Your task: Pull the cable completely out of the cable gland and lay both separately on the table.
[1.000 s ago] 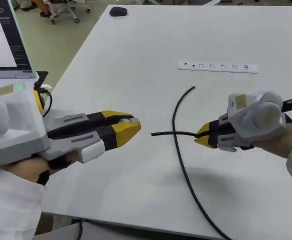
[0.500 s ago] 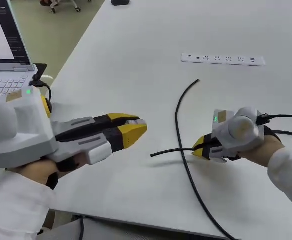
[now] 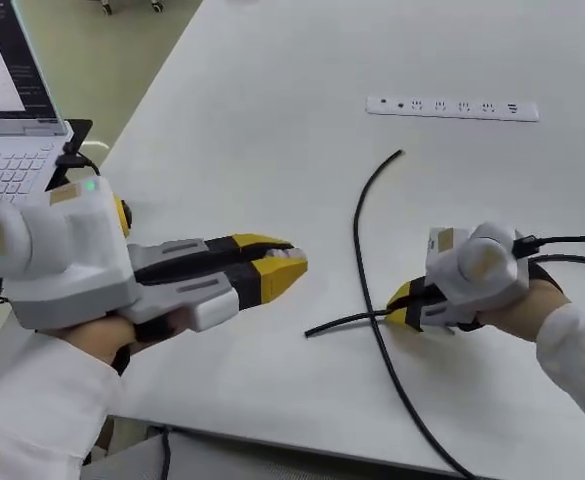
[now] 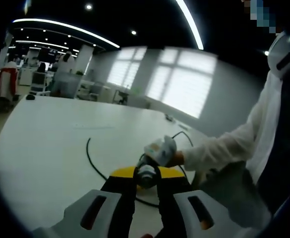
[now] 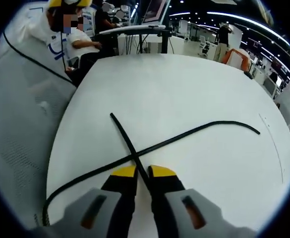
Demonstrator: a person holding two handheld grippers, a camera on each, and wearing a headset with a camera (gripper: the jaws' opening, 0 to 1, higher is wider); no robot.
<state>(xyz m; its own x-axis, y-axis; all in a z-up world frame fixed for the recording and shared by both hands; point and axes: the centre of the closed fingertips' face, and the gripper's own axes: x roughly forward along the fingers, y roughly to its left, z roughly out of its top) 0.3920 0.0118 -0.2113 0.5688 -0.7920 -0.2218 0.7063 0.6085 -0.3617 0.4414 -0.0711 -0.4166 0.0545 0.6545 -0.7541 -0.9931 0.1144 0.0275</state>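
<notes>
The cable (image 3: 342, 322), already clear of the cable gland (image 4: 146, 174), lies low along the bench's (image 3: 272, 120) near edge, right of middle. Its long axis runs roughly left to right, and its loose end points left, on or just above the surface. The right gripper (image 3: 402, 302) has its jaws narrowed onto the cable a little back from that end, and its tips sit close to the bench top. A longer run of black cable (image 3: 356, 240) crosses the held stretch just ahead of those tips, from mid-bench to the near edge. Whether the two are one cable cannot be told.

The gland sits pinched between the yellow tips of the left gripper (image 3: 294, 263), raised above the bench toward the near left corner and well apart from the cable's end. Judging by heights, the cable is nearly laid and needs only a release. The gland must yet come down, and bare bench lies below the left gripper for it. A power strip (image 3: 452, 108) lies toward the far edge.
</notes>
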